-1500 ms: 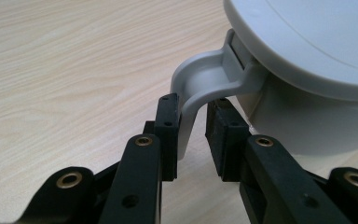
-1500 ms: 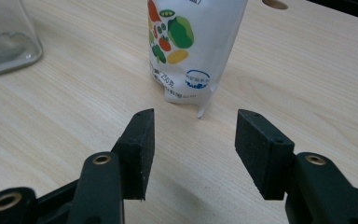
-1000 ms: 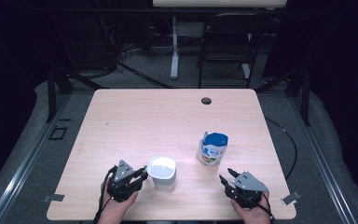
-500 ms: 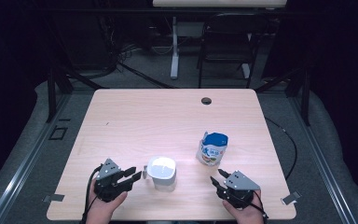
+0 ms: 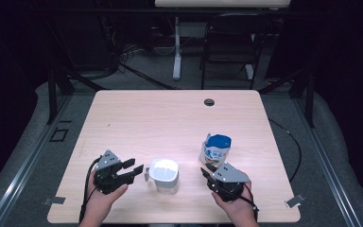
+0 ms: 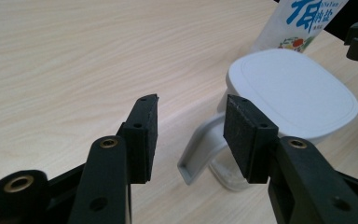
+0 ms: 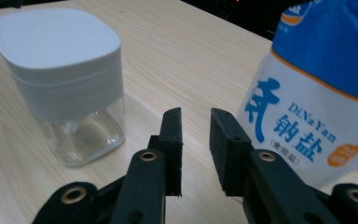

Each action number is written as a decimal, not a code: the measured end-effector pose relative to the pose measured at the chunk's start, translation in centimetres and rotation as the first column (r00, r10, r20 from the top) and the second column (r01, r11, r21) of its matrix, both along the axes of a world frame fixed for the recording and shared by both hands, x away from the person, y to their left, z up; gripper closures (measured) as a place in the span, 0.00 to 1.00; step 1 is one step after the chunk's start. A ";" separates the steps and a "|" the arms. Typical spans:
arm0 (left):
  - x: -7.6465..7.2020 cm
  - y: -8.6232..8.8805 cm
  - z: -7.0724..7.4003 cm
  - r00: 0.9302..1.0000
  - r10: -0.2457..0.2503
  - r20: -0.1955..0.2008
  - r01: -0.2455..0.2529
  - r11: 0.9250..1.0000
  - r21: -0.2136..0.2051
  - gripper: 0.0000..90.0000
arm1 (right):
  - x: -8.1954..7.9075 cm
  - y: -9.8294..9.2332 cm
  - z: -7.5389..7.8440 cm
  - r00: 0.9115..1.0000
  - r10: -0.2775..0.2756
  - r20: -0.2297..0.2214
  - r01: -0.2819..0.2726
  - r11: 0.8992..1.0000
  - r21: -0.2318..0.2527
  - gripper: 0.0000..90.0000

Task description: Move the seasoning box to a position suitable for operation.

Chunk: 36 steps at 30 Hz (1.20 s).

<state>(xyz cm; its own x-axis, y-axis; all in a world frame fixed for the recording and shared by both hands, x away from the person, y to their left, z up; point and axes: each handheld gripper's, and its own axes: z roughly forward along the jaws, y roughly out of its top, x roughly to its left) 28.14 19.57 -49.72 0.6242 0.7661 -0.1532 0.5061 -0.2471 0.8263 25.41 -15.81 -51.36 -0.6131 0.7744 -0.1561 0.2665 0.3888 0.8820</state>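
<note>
A clear jar [image 5: 164,174] with a white lid and a side handle stands near the table's front edge. A blue and white salt bag [image 5: 215,150] stands upright to its right. My left gripper [image 5: 136,169] is open just left of the jar; its jaws have just been opening. In the left gripper view the handle [image 6: 200,149] lies just beyond the left gripper [image 6: 191,121], untouched. My right gripper [image 5: 205,173] sits in front of the bag. Its jaws have just been closing, and the right gripper [image 7: 196,119] keeps a narrow empty gap, with the jar [image 7: 65,79] left and the bag [image 7: 317,107] right.
The light wooden table [image 5: 170,123] has a round cable hole [image 5: 209,102] near its far edge. A chair [image 5: 229,52] and desk legs stand on the dark floor behind. Cables trail from both grippers over the front edge.
The right gripper has moved left, in front of the bag, and its jaws stand narrower. The left gripper has lifted slightly beside the jar with its jaws wider apart.
</note>
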 end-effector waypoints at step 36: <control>1.1 -3.5 2.1 0.988 -0.152 0.009 0.150 0.985 0.084 1.00 | 2.5 2.7 2.8 0.991 0.120 -0.057 -0.120 0.993 0.004 1.00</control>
<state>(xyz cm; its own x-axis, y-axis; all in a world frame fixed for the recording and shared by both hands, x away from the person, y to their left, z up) 29.22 16.05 -47.60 0.7355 0.6724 -0.0827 0.4450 -0.3875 0.8074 27.94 -13.11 -48.51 -0.7096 0.6947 -0.1177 0.2680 0.4206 0.8668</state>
